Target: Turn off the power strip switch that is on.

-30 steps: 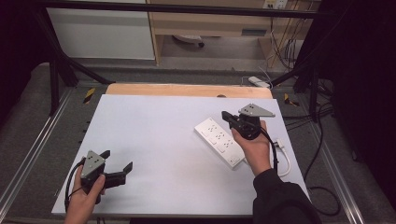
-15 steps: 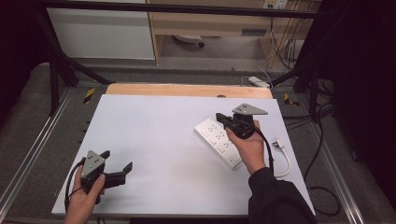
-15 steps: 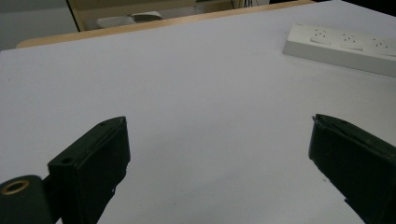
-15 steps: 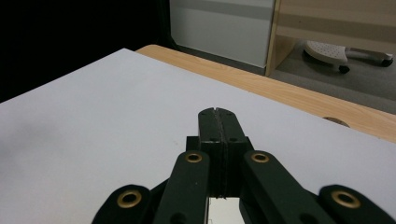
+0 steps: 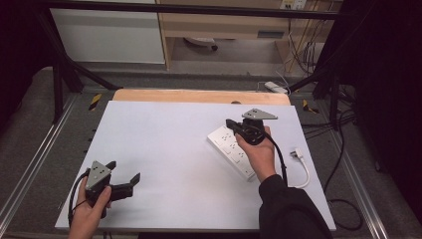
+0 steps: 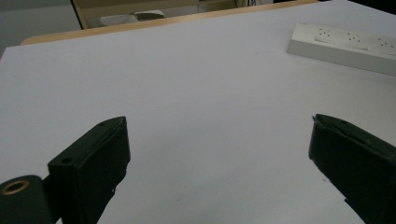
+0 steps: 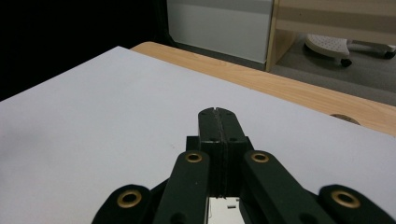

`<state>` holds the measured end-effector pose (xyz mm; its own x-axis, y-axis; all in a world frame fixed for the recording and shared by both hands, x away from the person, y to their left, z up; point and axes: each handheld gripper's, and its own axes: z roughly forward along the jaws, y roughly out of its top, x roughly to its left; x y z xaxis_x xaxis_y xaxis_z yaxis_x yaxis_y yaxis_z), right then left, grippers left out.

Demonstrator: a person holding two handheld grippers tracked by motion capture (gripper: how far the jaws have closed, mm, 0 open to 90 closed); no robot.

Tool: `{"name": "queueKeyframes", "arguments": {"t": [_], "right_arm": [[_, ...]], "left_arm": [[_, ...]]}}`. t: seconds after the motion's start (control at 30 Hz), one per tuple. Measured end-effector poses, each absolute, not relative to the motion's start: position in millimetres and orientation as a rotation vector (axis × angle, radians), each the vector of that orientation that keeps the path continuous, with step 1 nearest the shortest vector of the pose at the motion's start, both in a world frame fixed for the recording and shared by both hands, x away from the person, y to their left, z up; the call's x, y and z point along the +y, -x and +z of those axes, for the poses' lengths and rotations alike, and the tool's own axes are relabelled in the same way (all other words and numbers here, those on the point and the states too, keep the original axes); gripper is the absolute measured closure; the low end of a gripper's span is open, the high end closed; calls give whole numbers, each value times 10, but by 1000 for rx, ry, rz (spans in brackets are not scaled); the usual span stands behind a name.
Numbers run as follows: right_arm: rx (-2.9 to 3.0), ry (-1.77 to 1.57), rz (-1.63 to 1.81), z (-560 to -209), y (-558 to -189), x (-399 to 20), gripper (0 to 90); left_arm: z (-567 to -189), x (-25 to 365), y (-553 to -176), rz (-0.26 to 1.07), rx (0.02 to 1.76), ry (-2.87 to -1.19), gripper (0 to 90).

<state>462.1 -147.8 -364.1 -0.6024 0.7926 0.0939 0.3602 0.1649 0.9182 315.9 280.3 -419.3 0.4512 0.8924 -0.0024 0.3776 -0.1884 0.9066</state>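
Two grippers are over a white worktop (image 5: 164, 149), one in each of the person's hands. Nearest, at the front left corner of the worktop, the left gripper (image 5: 125, 180) sits low in the left hand (image 5: 89, 211), its grey three-cornered plate on top and its jaws spread wide with nothing between them; in the left gripper view (image 6: 219, 154) the two black jaws stand far apart over bare white surface, with the power strip (image 6: 345, 44) lying well apart at the upper right. Farther in, on the right half of the worktop, the right hand (image 5: 259, 154) holds the right gripper (image 5: 230, 123) just above the far end of the white power strip (image 5: 226, 142), which lies flat and slants from the middle of the worktop toward the right front, partly covered by the hand. The jaws of the right gripper are clenched together on nothing, as the right gripper view (image 7: 218, 122) shows: the two black jaws meet with no gap, and a small piece of the strip shows beneath them. A white cable and plug (image 5: 297, 155) lie just right of the strip near the worktop's right edge. Beyond the white sheet a strip of bare wood (image 5: 199, 96) runs along the far edge, and behind it are a dark floor, a black frame and a pale cabinet (image 5: 109, 35)
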Motion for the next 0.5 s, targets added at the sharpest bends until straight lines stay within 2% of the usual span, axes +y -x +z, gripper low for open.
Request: {"name": "queueKeyframes", "arguments": {"t": [0.5], "right_arm": [[2105, -1078, 1369, -3700, -4742, -1308, 900]], "left_arm": [[-4193, 2808, -3157, 687, 1084, -1774, 53]]}}
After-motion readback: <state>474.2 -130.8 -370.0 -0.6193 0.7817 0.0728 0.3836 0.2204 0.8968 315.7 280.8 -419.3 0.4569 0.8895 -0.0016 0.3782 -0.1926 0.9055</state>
